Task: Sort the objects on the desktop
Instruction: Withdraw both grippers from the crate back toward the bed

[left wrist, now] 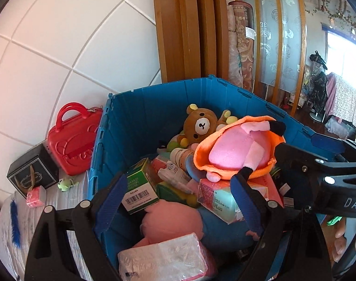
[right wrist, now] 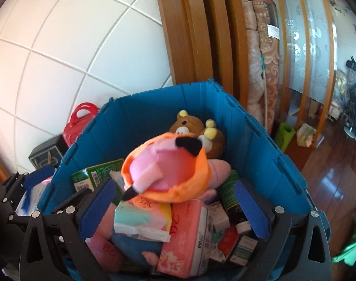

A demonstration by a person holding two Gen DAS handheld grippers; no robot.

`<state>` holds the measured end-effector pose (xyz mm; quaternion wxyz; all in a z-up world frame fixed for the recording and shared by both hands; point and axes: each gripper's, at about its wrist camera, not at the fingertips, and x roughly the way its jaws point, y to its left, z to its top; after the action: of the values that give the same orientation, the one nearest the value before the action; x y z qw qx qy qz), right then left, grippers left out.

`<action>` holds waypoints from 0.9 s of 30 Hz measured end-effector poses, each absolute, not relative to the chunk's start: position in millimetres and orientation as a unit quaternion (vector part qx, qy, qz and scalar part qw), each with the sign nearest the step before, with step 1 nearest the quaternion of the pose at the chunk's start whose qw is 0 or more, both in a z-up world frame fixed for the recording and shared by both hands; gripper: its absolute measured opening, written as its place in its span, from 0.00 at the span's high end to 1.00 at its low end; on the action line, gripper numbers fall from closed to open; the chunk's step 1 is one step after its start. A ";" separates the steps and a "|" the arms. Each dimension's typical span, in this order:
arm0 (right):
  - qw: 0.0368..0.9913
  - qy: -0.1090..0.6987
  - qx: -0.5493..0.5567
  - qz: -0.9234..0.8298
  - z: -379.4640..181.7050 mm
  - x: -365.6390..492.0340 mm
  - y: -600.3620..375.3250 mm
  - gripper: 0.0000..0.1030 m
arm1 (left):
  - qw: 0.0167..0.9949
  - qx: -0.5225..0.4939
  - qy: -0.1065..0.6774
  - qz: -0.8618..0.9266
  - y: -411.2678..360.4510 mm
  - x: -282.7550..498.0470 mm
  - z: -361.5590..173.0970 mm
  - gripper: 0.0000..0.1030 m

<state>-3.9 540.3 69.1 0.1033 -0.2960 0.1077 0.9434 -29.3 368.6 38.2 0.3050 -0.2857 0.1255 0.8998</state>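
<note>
Both tools, left tool and right tool, jaws spread, above crammed blue crate, orange-pink plush topmost

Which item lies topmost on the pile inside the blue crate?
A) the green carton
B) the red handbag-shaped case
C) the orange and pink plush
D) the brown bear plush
C: the orange and pink plush lies over the tissue packs in the blue crate, higher than everything around it.

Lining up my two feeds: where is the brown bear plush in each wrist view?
Left wrist: brown bear plush at centre, face showing, against the blue bin's back wall.
Right wrist: bear at upper centre, half hidden behind the orange-and-pink plush.
Shared landmark: red case left of the bin.
</note>
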 end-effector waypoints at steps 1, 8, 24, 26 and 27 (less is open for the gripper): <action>0.104 0.108 -0.295 0.944 69.2 -2.9 540.3 0.00 | 0.302 -0.287 0.123 0.901 365.1 -28.8 38.3 0.12; 0.114 0.108 -0.289 0.944 73.9 9.1 531.5 0.00 | 0.289 -0.271 0.094 0.913 333.0 -16.7 43.9 0.09; 0.036 0.059 -0.261 0.963 102.1 -3.3 414.9 0.00 | 0.193 -0.262 0.038 0.945 185.7 -31.0 49.3 0.08; 0.017 0.051 -0.257 0.965 104.9 -9.4 389.7 0.00 | 0.176 -0.266 0.034 0.947 162.3 -35.1 47.1 0.08; 0.009 0.046 -0.256 0.966 106.0 -12.4 376.5 0.00 | 0.169 -0.268 0.031 0.948 148.8 -37.7 46.0 0.08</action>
<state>-12.4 376.5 106.0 0.0090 -0.2558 0.0463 0.9656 -37.7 148.8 46.0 0.1687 -0.2678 0.0306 0.9481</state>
